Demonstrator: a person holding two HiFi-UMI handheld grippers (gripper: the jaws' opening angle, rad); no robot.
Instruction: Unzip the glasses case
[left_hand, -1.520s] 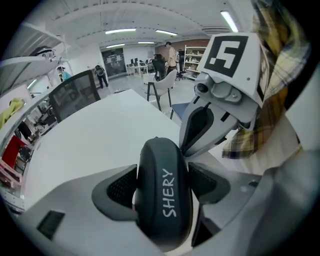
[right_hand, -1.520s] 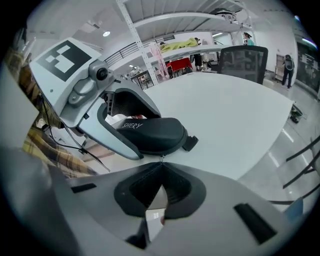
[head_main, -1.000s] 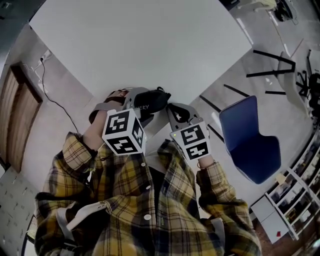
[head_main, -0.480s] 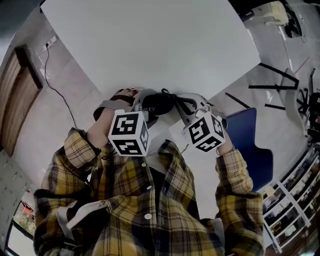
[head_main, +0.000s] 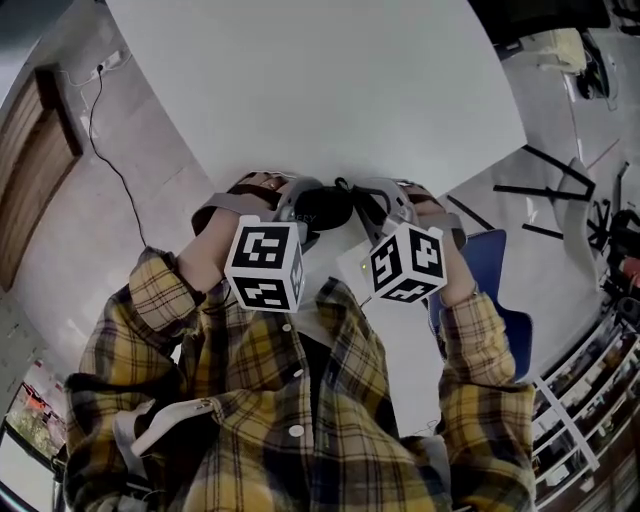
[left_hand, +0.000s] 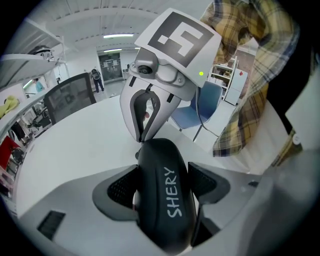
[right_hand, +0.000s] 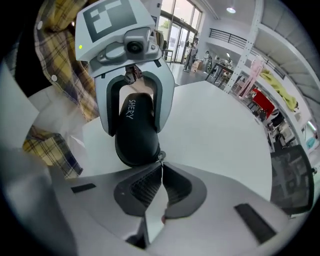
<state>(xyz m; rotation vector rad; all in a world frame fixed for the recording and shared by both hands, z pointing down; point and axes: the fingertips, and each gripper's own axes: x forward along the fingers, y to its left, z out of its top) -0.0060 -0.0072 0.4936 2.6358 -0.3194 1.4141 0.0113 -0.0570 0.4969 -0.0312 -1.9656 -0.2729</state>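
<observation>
The black glasses case (head_main: 322, 207), printed SHERY, hangs over the near edge of the white table (head_main: 320, 90). My left gripper (head_main: 300, 212) is shut on its middle, and both pads press its sides in the left gripper view, where the case (left_hand: 165, 195) fills the space between the jaws of my left gripper (left_hand: 162, 185). My right gripper (head_main: 368, 208) meets the case's right end. In the right gripper view the right gripper (right_hand: 161, 170) is pinched together on the small zipper pull (right_hand: 161, 156) at the tip of the case (right_hand: 134, 135). The zip line itself is hidden.
A blue chair (head_main: 492, 275) stands just right of my right arm. A cable (head_main: 100, 120) runs over the floor at the left, beside a wooden panel (head_main: 35, 170). Shelving (head_main: 590, 400) lines the lower right. The person's plaid shirt (head_main: 260, 400) fills the foreground.
My right gripper has swung round and drawn to the right at the case's end. The left gripper keeps its hold on the case; both sit a little farther over the table edge.
</observation>
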